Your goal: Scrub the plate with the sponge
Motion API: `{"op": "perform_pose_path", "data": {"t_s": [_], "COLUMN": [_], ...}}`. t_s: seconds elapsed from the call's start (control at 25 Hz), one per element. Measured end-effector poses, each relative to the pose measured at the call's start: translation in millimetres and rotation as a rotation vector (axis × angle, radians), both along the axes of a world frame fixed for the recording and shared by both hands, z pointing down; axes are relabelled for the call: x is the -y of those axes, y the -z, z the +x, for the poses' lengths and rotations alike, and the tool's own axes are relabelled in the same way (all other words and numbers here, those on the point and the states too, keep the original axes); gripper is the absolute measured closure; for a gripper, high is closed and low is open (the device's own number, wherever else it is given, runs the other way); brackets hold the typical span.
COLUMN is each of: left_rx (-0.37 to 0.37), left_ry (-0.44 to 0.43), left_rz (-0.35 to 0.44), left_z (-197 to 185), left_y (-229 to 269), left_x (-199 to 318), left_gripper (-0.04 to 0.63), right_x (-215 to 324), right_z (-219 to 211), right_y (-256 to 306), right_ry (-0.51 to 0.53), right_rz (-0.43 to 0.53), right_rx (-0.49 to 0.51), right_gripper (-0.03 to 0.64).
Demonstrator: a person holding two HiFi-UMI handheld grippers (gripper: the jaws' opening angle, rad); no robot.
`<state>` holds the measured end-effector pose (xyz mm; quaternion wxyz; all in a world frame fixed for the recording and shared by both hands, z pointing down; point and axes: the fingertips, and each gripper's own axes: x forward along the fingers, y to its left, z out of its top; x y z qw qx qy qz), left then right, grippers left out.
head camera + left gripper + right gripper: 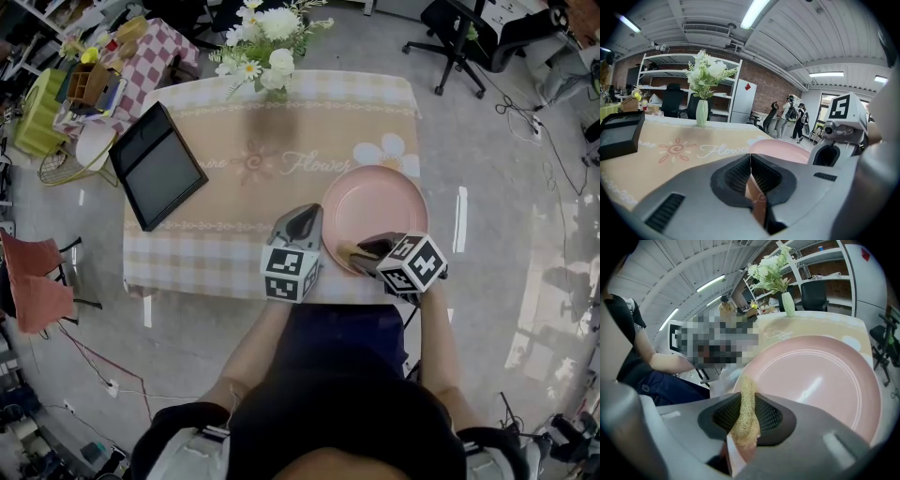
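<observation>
Pink plate (375, 197); tan, perhaps yellowish sponge (745, 413); beige, check-bordered tablecloth (234, 141).

A grey, glossy floor (187, 347) is seen around a surface (187, 262) that is covered by a beige checked cloth. A black office chair (457, 37) and a small table with a red checked cloth (155, 56) are set beyond it. A brick wall (771, 89), white shelving (665, 84) and a white cabinet (743, 101) are lit by ceiling tube lights (754, 11).
</observation>
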<state>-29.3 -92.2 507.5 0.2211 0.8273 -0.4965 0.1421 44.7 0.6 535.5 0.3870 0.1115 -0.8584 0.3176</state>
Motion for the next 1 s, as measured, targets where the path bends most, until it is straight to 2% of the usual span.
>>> {"op": "perform_pose_path", "data": {"t_s": [1.0], "left_rx": [0.005], "left_ry": [-0.005], "left_rz": [-0.001], "left_z": [1], "left_y": [-1], "left_x": [-6], "left_gripper": [0.584], "right_x": [32], "right_z": [16], "right_y": [-2], "right_ry": [-0.108], "right_rz": [0.086], "right_rx": [-0.022], "right_gripper": [0.529]}}
